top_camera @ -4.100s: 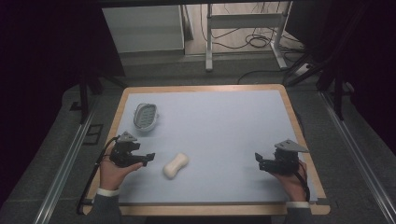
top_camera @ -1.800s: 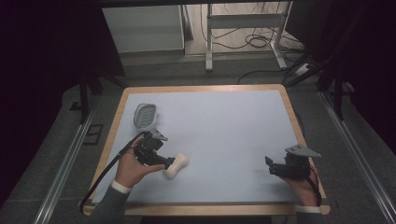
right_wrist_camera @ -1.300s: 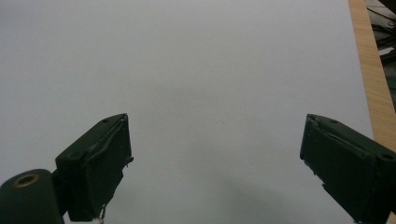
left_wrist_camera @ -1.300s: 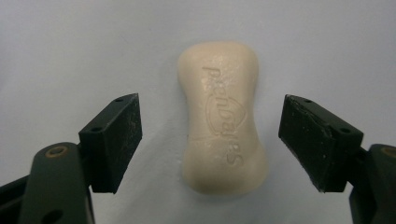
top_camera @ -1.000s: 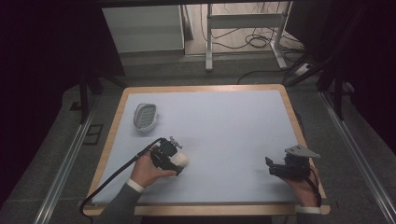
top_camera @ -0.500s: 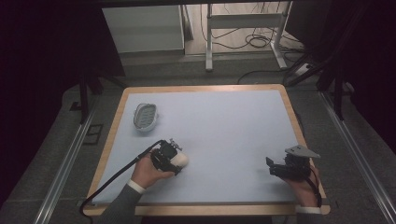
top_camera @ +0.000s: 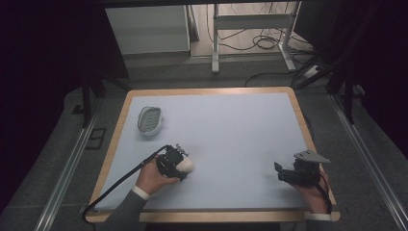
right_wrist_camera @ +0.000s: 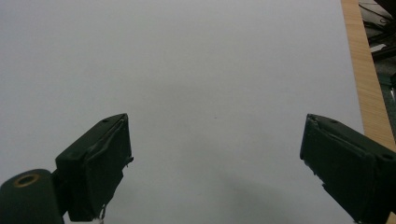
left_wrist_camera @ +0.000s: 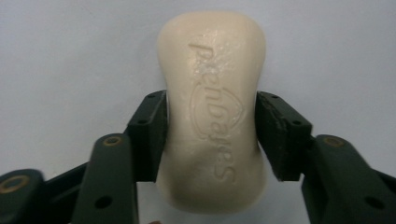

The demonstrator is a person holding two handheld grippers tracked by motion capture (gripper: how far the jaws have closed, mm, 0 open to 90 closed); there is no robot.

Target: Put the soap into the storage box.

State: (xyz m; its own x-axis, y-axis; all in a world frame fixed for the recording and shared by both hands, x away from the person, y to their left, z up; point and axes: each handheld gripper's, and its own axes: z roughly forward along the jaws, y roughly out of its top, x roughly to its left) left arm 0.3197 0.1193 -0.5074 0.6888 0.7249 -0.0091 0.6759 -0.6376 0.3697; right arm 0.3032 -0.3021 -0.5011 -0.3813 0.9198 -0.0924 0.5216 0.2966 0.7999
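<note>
The cream bar of soap (left_wrist_camera: 212, 116) lies on the pale worktop (top_camera: 231, 130), toward its near left part, embossed face up. The left tongs (top_camera: 179, 163) clamp it at its narrow waist, one jaw pressed against each side. Beyond the soap, toward the worktop's far left corner, sits a grey oval soap dish (top_camera: 149, 119). Well to the soap's right, the right tongs (right_wrist_camera: 215, 154) hover over bare worktop with jaws wide apart, holding nothing.
</note>
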